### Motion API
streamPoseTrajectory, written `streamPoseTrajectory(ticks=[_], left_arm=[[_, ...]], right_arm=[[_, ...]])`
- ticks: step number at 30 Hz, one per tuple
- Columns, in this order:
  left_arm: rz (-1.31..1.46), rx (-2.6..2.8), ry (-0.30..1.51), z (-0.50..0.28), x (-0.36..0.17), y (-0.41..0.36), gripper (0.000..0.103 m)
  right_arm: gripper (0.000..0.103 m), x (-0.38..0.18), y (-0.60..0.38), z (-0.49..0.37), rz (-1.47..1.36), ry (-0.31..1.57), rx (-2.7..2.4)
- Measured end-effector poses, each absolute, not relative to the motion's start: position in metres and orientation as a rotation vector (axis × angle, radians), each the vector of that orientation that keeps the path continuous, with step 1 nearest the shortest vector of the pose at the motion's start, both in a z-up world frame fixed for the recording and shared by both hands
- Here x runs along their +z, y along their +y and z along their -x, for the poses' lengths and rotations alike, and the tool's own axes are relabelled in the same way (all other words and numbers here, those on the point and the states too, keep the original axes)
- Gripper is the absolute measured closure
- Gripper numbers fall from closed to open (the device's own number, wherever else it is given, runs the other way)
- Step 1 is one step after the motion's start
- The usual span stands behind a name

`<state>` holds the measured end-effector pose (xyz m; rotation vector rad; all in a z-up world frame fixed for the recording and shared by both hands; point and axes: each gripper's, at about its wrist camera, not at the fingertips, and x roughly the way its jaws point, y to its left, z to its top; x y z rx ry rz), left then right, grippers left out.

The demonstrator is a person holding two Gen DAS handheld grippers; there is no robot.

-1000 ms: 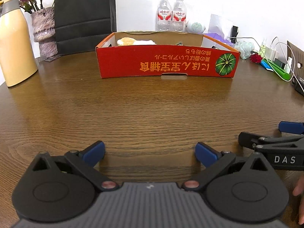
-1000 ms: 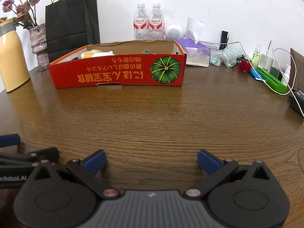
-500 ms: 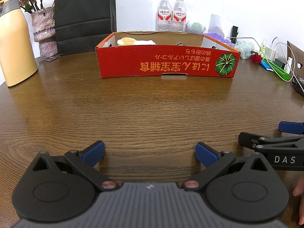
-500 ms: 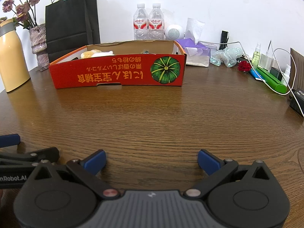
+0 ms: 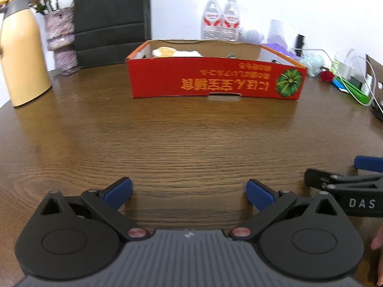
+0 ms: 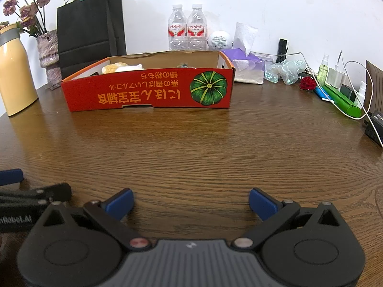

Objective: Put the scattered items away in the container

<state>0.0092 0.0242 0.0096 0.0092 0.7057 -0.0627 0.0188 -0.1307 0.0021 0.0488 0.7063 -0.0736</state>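
Observation:
A low red cardboard box point(image 5: 215, 79) point(image 6: 148, 91) with a green pumpkin print stands on the wooden table, far ahead of both grippers. Inside it I see a pale orange-and-white soft item point(image 5: 174, 52) point(image 6: 119, 67) and a small dark item point(image 6: 183, 65), mostly hidden by the front wall. My left gripper point(image 5: 189, 191) hovers low over the near table, open, nothing between its blue pads. My right gripper point(image 6: 191, 202) is beside it, also open and empty. Each shows at the other view's edge: the right gripper point(image 5: 347, 186) and the left gripper point(image 6: 31, 196).
A yellow flask point(image 5: 21, 52), a vase of dried flowers point(image 6: 47, 50) and a black paper bag point(image 6: 91, 24) stand at the back left. Two water bottles point(image 6: 186, 28), a tissue box point(image 6: 246, 64), cables and a green case point(image 6: 344, 100) line the back and right.
The left wrist view has swung slightly, so the box now sits further right and the picture is blurred. The right gripper has stayed put. Both remain open.

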Motion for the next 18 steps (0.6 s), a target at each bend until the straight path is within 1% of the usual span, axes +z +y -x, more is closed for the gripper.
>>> streamPoseTrajectory(ticks=[18], left_arm=[[-0.030,-0.074,0.709,-0.0103,0.0091,0.0220,0.000]], right_arm=[[0.000,0.0019,-0.1293,-0.0189,-0.045,0.707,-0.066]])
